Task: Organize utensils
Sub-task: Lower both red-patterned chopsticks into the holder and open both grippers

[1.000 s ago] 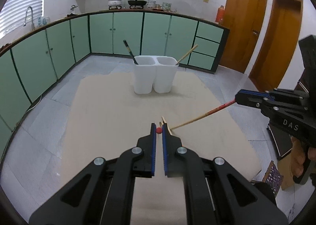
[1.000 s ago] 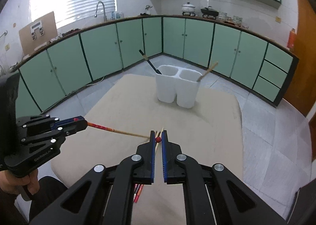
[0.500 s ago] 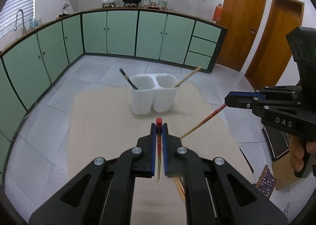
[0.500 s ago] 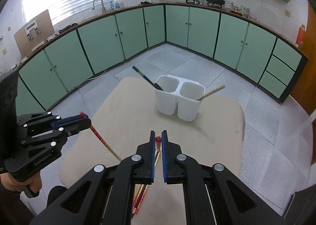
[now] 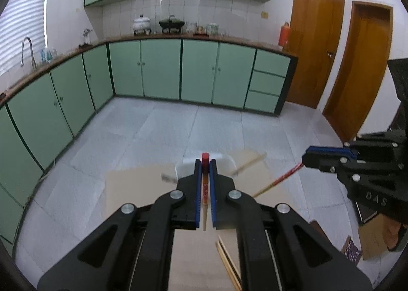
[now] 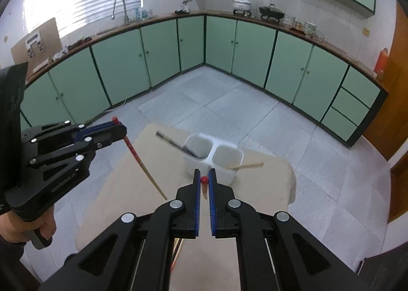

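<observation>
My left gripper (image 5: 204, 163) is shut on a red-topped chopstick (image 5: 204, 189), held upright with its tip hanging down; it also shows in the right wrist view (image 6: 139, 161). My right gripper (image 6: 203, 176) is shut on another red-topped chopstick (image 6: 203, 180), seen slanting from it in the left wrist view (image 5: 278, 179). A white two-compartment holder (image 6: 213, 161) stands on the beige table (image 6: 158, 176) just beyond both grippers. Its left cup holds a dark utensil (image 6: 176, 143), its right cup a wooden chopstick (image 6: 248, 164).
Loose chopsticks (image 5: 228, 263) lie on the table below my left gripper. Green cabinets (image 6: 229, 48) line the far walls over a grey tiled floor. Wooden doors (image 5: 313, 53) stand at the right.
Both grippers have risen and tilted forward with their chopsticks and moved closer to the white holder. The left chopstick now hangs more upright.
</observation>
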{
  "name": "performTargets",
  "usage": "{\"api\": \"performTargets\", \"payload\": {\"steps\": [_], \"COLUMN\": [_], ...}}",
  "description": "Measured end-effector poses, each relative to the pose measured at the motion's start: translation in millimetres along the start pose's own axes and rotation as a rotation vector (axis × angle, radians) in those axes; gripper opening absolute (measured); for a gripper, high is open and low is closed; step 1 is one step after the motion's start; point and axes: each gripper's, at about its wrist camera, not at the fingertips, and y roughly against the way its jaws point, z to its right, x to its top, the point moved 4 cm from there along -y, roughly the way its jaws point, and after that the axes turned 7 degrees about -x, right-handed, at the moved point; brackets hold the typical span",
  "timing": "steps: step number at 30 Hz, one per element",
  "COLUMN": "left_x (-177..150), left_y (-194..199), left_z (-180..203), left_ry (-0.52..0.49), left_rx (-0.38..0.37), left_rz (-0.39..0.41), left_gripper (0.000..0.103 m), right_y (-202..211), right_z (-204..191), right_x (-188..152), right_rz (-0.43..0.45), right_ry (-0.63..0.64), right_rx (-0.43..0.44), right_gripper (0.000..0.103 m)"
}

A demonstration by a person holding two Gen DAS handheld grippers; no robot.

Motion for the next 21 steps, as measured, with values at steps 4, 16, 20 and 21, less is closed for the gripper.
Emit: {"api": "performTargets", "payload": {"steps": [4, 16, 20, 21], "left_x": [38, 66, 34, 29], "left_y": [-7, -86, -123, -127], "left_z": [1, -22, -29, -31], "left_ry": [0.009, 0.041, 0.048, 0.048], "left_rx": [0.014, 0.052, 0.046, 0.046], "left_rz": [0.045, 0.105, 0.036, 0.025], "left_gripper": [0.005, 0.005, 0.005, 0.006], "right_y": [1, -87, -124, -130], "right_z": [10, 50, 55, 56], "right_x": [33, 53, 33, 28], "right_rz": [0.027, -0.019, -0.073, -0.084], "right_ry": [-0.026, -0.124, -0.129, -0.131], "right_rx": [-0.015, -0.027, -0.01, -0.004], "right_gripper": [0.006, 0.006, 0.006, 0.006]}}
